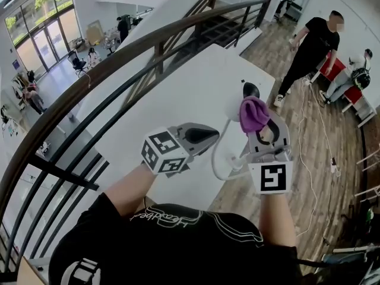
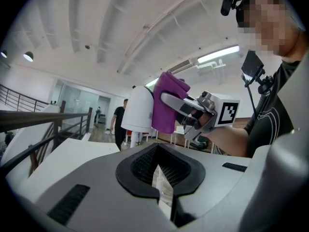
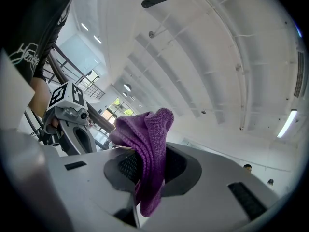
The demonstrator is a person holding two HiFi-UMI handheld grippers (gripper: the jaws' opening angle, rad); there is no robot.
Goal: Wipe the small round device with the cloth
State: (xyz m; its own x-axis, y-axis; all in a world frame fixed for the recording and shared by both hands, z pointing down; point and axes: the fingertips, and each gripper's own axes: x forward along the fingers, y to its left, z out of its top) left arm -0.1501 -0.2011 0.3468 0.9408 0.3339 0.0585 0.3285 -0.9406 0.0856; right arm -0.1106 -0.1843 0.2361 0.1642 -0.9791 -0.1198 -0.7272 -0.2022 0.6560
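The small round device (image 2: 137, 108) is a white dome on a thin stem, standing over the white table (image 1: 196, 82). My right gripper (image 1: 260, 125) is shut on a bunched purple cloth (image 1: 254, 114), and the cloth (image 2: 166, 105) presses against the dome's right side. In the right gripper view the cloth (image 3: 147, 139) hangs out from between the jaws of the right gripper (image 3: 145, 182). My left gripper (image 1: 212, 135) lies level just left of it, jaws shut on a thin white strip (image 2: 161, 185) that looks like the device's curved white cord (image 1: 215, 159).
A black curved railing (image 1: 119, 70) runs along the table's left side. A small black object (image 1: 250, 89) lies at the table's far corner. On the wooden floor to the right are a standing person (image 1: 312, 46), a seated person (image 1: 355, 76) and loose cables (image 1: 309, 141).
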